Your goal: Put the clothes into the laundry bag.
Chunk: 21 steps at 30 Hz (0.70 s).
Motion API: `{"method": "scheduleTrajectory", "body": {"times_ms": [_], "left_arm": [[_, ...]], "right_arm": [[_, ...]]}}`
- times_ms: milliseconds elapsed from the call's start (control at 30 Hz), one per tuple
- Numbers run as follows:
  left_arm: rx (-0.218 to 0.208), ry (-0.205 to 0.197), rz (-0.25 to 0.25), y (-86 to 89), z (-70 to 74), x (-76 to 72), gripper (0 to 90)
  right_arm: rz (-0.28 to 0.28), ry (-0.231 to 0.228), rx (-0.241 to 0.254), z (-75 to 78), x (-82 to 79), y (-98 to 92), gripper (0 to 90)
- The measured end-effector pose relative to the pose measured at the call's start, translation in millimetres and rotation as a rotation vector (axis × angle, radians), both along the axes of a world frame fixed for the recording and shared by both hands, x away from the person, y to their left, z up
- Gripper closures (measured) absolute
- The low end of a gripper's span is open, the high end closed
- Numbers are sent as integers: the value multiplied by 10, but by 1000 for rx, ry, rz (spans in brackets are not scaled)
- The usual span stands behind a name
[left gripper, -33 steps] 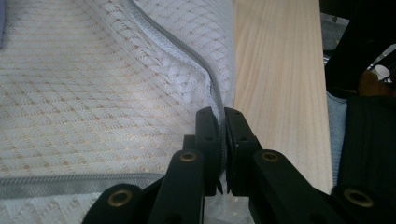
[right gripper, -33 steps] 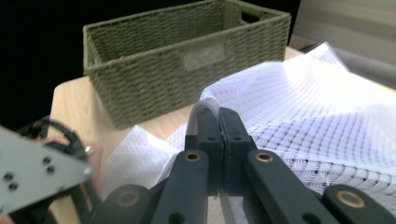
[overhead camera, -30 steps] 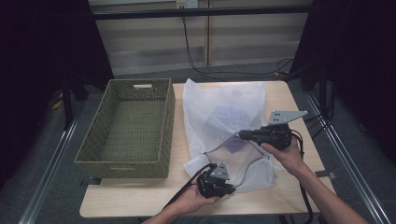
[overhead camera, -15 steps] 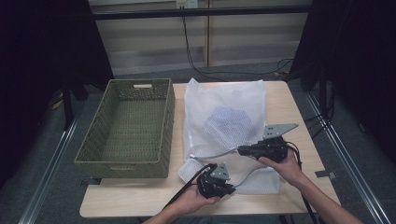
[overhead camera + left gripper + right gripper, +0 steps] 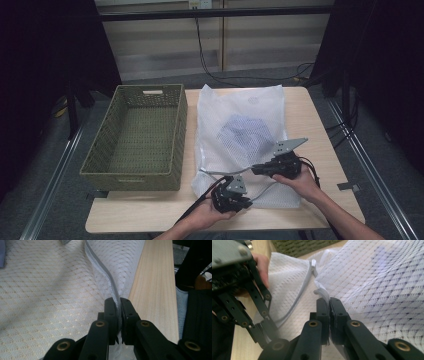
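Observation:
A white mesh bag [image 5: 225,105] lies flat on the wooden table [image 5: 312,120] with a bluish garment [image 5: 243,131] inside. My left gripper [image 5: 241,198] sits at the bag's near edge. In the left gripper view it [image 5: 118,302] is shut on the bag's grey zipper band [image 5: 100,262]. My right gripper [image 5: 255,170] lies low over the bag's near right part. Its jaws [image 5: 329,302] have just been opening a trifle, and still pinch the bag's white hem [image 5: 322,293]. The left gripper [image 5: 237,290] also appears at the left of the right gripper view.
An empty green wicker basket [image 5: 131,180] stands on the table left of the bag, nearly touching it. Bare table wood [image 5: 155,290] runs along the bag's right side. Cables trail from both grippers toward the table's front edge. Dark frame posts stand around the table.
The right gripper has come down and toward the front with the bag's edge, and the lifted mesh now lies flatter. The left gripper has stayed put.

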State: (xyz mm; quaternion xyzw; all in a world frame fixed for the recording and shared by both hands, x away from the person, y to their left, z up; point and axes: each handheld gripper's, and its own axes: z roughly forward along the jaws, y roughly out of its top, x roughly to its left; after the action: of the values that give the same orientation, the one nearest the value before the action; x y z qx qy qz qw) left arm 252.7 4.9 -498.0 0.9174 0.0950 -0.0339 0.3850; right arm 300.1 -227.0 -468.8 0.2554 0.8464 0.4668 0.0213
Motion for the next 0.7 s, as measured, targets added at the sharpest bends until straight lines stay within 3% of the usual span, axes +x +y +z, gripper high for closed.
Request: {"method": "scheduleTrajectory", "body": {"times_ms": [433,467,533,600,700], "left_arm": [[-12,12,6,0,-8,2,848],[10,7,2,6,6,8,848],[9,9,3,5,5,9,846],[-15,17,4,0,-10,8,844],[-12,17,3,1,-7,11,844]], "right_arm": [[-21,41,-64,-213,91,67,848],[-25,51,-68,-221,91,73,847],[-28,48,-78,-247,109,76,843],[-33,53,-83,-277,132,72,829],[-51,64,-97,-322,165,61,818]]}}
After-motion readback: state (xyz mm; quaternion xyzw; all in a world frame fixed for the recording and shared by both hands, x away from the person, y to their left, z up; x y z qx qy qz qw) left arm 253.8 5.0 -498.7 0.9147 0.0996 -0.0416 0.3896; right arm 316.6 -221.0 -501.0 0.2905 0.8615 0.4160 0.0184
